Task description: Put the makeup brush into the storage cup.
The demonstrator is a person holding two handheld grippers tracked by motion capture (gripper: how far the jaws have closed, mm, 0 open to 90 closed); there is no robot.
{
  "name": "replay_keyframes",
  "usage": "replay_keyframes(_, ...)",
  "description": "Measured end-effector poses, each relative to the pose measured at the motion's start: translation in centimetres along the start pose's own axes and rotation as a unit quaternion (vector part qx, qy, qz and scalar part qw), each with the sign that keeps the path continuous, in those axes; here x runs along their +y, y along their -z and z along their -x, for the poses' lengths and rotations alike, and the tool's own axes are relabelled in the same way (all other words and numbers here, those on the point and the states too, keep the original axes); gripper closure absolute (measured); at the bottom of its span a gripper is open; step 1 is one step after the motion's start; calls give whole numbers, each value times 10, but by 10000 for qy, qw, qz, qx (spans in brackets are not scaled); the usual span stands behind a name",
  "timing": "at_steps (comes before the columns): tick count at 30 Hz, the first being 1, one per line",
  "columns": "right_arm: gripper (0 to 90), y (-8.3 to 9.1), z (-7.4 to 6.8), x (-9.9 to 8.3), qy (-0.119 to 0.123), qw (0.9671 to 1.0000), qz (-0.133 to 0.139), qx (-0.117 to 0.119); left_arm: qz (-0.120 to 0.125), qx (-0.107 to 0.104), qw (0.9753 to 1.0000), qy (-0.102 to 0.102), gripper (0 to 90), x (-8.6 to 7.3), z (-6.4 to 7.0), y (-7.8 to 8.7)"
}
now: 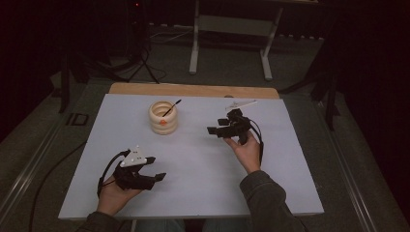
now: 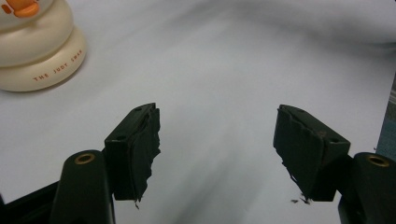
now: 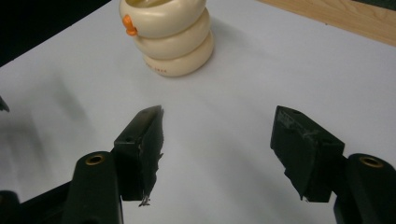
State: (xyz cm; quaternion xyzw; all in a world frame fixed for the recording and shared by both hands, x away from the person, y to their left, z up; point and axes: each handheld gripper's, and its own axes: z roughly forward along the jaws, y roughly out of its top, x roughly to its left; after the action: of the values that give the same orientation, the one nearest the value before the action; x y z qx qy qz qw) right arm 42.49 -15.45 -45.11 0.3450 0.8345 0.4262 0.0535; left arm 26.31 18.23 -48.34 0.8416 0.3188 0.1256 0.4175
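Far-centre on desk: holder, stick leaning right.
Left hand-held gripper: apart, empty.
Right hand-held gripper: apart, empty, nearer holder.

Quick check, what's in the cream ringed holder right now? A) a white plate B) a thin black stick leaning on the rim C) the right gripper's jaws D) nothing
B: in the high view a thin black stick leans out of the cream ringed holder against its rim, while the right gripper is held apart from it, jaws open over the white table cover.
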Motion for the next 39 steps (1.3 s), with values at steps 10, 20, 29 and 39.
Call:
replay_keyframes(10, 328, 6, -2, -11, 49, 10000, -29, 63, -25, -5, 10000, -3, 308, 0, 0, -1)
replay_keyframes(20, 322, 19, 2, -27, -16, 9999, 46, 100, -23, 35, 10000, 17, 300, 0, -1, 0)
replay_keyframes(29, 307, 30, 5, -42, 5, 10000, 43, 82, -19, 78, 9999, 62, 282, -1, -3, 0)
replay_keyframes(39, 294, 47, 4, -60, 133, 9999, 28, 58, -19, 106, 9999, 110, 280, -3, -3, 0)
